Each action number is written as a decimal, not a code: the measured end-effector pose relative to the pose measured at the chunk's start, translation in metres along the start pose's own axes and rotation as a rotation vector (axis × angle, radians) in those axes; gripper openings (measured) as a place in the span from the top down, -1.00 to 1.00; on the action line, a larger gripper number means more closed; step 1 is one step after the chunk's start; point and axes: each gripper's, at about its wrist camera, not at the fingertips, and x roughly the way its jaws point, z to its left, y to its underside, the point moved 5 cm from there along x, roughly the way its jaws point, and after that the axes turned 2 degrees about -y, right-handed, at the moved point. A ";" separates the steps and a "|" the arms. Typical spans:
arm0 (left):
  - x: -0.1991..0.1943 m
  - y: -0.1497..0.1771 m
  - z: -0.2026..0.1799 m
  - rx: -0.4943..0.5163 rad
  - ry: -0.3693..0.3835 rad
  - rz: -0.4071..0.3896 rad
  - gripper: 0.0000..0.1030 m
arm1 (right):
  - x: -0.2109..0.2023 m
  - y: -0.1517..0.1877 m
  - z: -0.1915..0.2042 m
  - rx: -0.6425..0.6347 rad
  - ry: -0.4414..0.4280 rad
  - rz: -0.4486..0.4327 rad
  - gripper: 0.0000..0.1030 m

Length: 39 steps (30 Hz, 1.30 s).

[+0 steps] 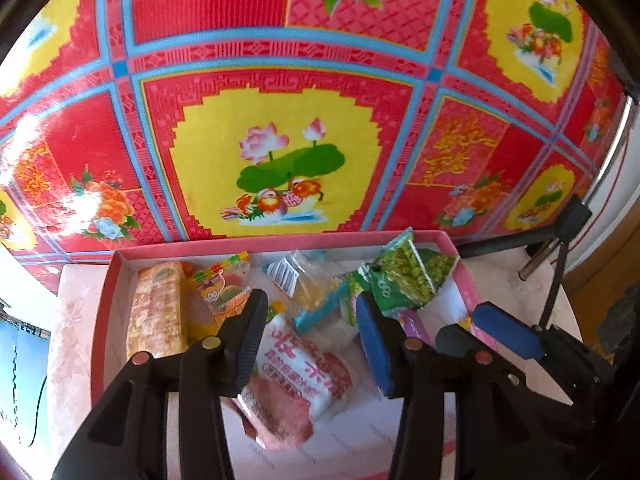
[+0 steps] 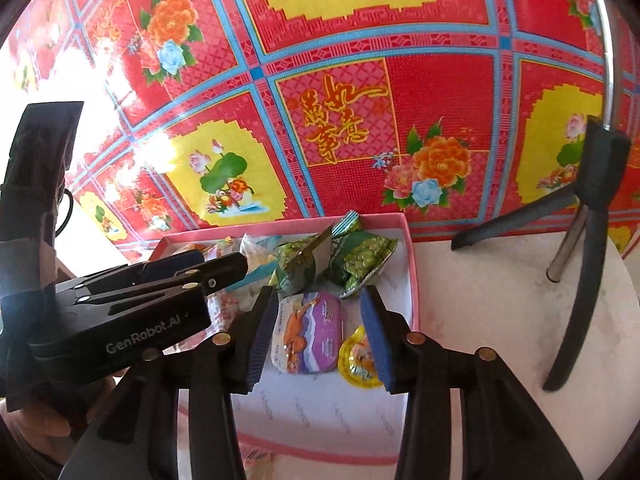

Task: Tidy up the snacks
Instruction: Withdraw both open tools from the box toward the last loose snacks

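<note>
Both partly open and holding nothing, the left gripper (image 1: 310, 320) hovers over the pink-white packet (image 1: 298, 372) and the right gripper (image 2: 320, 320) over the purple packet (image 2: 310, 334).

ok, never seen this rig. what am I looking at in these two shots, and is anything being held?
No robot arm here: a person carries a two-finger hand-held gripper in each hand, each with a fisheye camera looking along its fingers. One shot is from the left hand-held gripper, the other from the right hand-held gripper; each gripper also appears in the other's picture. Both hang over a shallow pink cardboard box on a pale marbled tabletop, in front of a red and yellow flowered cloth. In the box lie snack packets: green pea bags, a purple foil pouch, a white and pink packet and an orange wrapped bar. Both grippers are open, nothing held.
</note>
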 end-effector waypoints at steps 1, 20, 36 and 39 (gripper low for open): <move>-0.004 0.001 -0.001 0.002 -0.006 -0.004 0.06 | -0.003 0.001 0.000 0.004 -0.001 -0.002 0.14; -0.068 0.037 0.016 -0.025 -0.029 -0.010 0.06 | -0.046 0.036 0.022 -0.002 0.006 -0.023 0.14; -0.085 0.080 0.036 -0.062 -0.059 0.018 0.06 | -0.062 0.069 0.023 0.008 0.029 -0.017 0.14; -0.082 0.088 0.042 -0.072 -0.063 0.034 0.06 | -0.061 0.076 0.022 0.010 0.025 -0.002 0.14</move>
